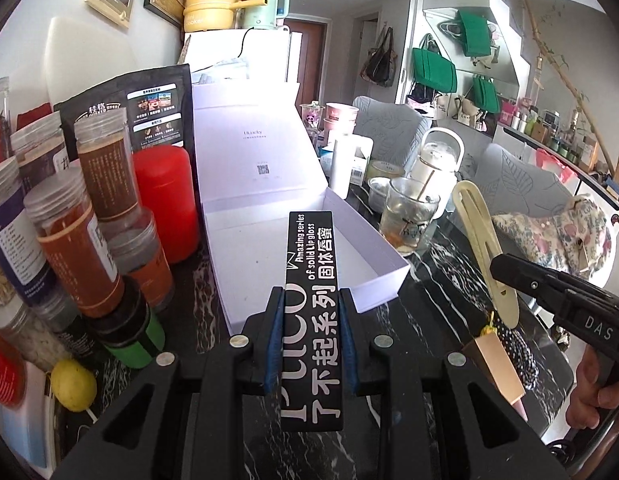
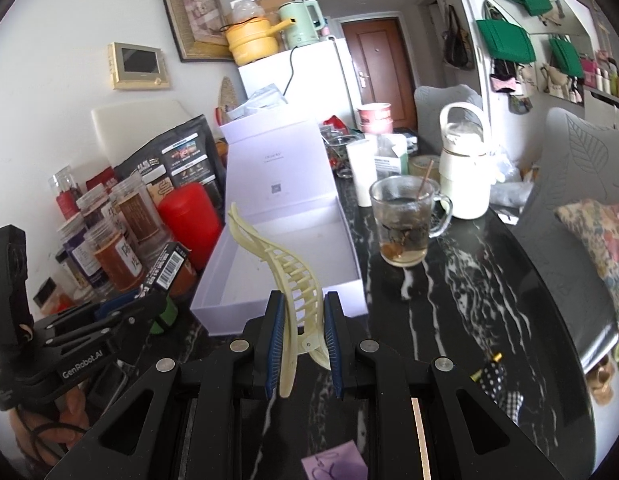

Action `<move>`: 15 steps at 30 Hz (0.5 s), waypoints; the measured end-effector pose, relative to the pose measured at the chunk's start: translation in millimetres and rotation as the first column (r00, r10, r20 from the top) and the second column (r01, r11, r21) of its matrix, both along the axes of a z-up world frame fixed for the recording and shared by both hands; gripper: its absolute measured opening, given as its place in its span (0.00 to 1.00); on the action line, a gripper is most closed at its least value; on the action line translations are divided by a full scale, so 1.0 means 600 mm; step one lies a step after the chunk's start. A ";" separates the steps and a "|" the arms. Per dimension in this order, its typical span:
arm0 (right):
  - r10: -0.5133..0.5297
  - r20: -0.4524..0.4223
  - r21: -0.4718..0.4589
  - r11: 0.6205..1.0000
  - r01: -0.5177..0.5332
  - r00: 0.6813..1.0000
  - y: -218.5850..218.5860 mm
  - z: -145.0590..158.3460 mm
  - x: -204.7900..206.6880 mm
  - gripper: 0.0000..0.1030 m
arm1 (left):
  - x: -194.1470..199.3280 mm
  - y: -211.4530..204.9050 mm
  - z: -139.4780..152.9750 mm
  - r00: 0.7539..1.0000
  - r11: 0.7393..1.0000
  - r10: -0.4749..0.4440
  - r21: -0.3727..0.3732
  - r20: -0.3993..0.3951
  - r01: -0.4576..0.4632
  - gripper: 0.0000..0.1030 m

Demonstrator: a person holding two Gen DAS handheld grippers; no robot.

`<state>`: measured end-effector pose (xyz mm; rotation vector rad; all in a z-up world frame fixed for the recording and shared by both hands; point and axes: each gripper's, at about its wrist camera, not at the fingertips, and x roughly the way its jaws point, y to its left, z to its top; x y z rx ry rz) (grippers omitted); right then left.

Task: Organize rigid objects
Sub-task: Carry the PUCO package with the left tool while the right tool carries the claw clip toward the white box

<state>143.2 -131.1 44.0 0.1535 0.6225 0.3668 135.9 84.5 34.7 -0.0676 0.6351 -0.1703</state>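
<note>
My left gripper (image 1: 309, 312) is shut on a long black lip gloss box (image 1: 311, 280) with white lettering, held over the near end of an open white box (image 1: 269, 248). My right gripper (image 2: 303, 320) is shut on a cream hair clip (image 2: 287, 276), held just in front of the same white box (image 2: 293, 248). The right gripper with the clip (image 1: 485, 240) shows at the right of the left wrist view. The left gripper with the black box (image 2: 165, 268) shows at the left of the right wrist view.
Spice jars (image 1: 97, 216) and a red canister (image 1: 165, 200) crowd the left of the black marble table (image 2: 469, 280). A glass mug of tea (image 2: 405, 220), a white kettle (image 2: 465, 168) and a polka-dot item (image 2: 497, 380) stand right. A lemon (image 1: 73, 384) lies near left.
</note>
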 end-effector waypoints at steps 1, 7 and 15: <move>0.001 0.001 -0.001 1.000 -0.001 1.000 0.005 0.002 0.008 0.19 | 0.006 0.002 0.002 1.000 1.000 0.001 -0.005 0.004 -0.001 0.25; 0.006 0.011 0.020 1.000 -0.006 1.000 0.026 0.015 0.050 0.19 | 0.046 0.012 0.017 0.999 1.000 0.024 -0.016 0.037 -0.024 0.25; 0.001 0.013 0.010 1.000 -0.001 1.000 0.059 0.018 0.117 0.19 | 0.102 0.030 0.038 0.996 0.998 0.062 -0.025 0.071 -0.060 0.25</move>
